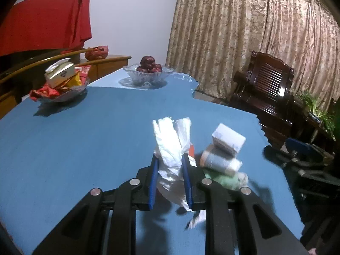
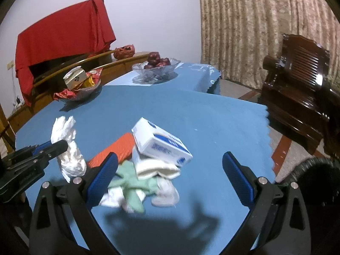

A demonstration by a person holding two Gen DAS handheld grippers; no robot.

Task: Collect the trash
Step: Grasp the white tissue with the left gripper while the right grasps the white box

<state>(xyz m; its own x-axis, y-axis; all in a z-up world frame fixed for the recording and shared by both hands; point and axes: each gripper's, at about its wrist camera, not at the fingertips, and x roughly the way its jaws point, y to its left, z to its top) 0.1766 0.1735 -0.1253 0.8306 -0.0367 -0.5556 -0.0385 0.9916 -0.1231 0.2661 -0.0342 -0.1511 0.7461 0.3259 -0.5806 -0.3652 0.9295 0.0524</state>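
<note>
Curtains [image 1: 255, 34] in patterned beige hang behind the far right corner of the table [image 1: 74, 140], which wears a blue cloth, and a dark wooden chair [image 1: 267, 97] stands off its right edge. Red cloth [image 2: 61, 40] drapes something beyond the far left edge. Near the far edge sits a glass bowl of dark red fruit [image 1: 148, 72], and toward the far left corner a second glass bowl [image 2: 78, 89] holds snack packets and a small box. The trash lies near the front edge: a white and blue carton [image 2: 161, 144] on top of an orange packet [image 2: 119, 146], a pale green wad and white tissues [image 2: 131, 189]. The left gripper [image 1: 170, 170] pinches a crumpled white tissue [image 1: 172, 146] between its blue pads, lifted off the cloth. The right gripper [image 2: 170, 170] hovers over the heap, jaws spread wide, gripping nothing.
</note>
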